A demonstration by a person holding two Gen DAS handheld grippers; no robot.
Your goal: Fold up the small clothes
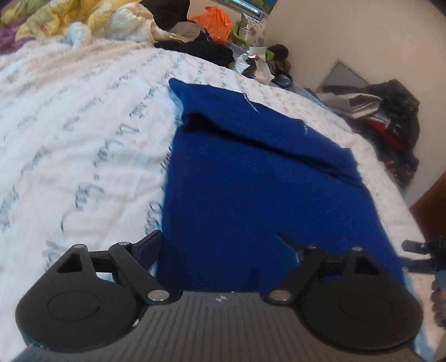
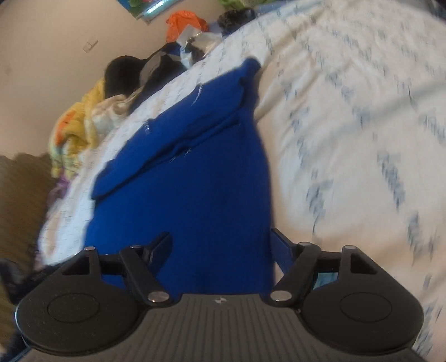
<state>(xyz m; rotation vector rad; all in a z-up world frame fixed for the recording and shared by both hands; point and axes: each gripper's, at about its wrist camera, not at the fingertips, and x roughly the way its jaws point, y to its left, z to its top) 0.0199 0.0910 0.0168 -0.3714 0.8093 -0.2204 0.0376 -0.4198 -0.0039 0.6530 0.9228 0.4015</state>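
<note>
- Two grippers over one blue garment (image 1: 251, 195), and it lies flat on the bed's white patterned bedspread (image 1: 83, 139), its far part folded over into a creased flap.
- Left gripper (image 1: 220, 245) sits low at the near edge of the cloth, fingers spread wide apart, nothing pinched between them; its left finger (image 1: 149, 247) is right at the garment's left border, the other finger over the blue.
- Right gripper (image 2: 220, 245) is spread wide too, straddling the near right edge of the garment, one finger (image 2: 281, 250) on the bedspread side, one over the cloth; nothing clamped.
- From the left wrist view, the right gripper peeks in at the far right edge, just beside the garment's near corner, with a bit of the hand behind it.
- Far side of the bed: an orange bag (image 1: 214, 21), a yellow crumpled quilt (image 1: 69, 19), dark clothing (image 1: 200, 47) heaped by the wall.
- Right wrist view is motion-blurred, so fine contact with the fabric is hard to call.
</note>
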